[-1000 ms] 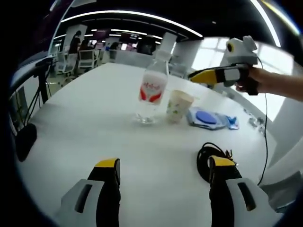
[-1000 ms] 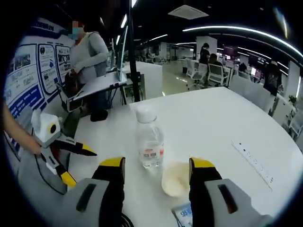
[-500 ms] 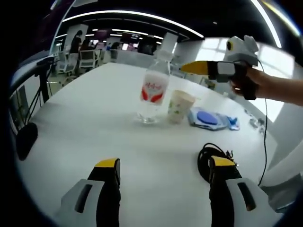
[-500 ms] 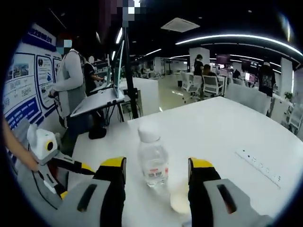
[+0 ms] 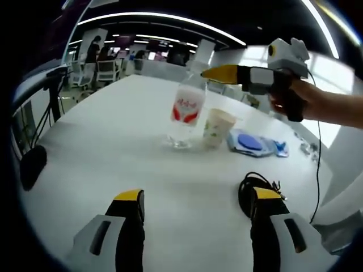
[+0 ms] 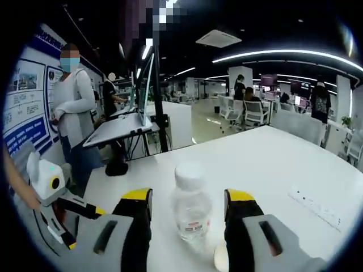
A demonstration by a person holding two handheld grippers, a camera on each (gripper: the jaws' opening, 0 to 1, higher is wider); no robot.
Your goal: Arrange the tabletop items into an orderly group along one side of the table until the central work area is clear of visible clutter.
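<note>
White desk [image 5: 113, 164] is carrying our water bottle [image 6: 191, 209] mid-surface, touching the paper cup [image 5: 215, 127]. We are framing it between the right gripper [image 6: 187, 199] fingers, parted; the left gripper [image 5: 195, 201] is hanging spread, empty. Next we likely need to close on the bottle.

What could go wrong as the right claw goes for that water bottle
The right claw is open around the upper part of the tall, nearly empty water bottle; a high or off-centre grip could tip it. The paper cup stands right beside the bottle, so a sideways nudge may knock it over onto the blue packet. The coiled black cable could snag the left claw.
</note>
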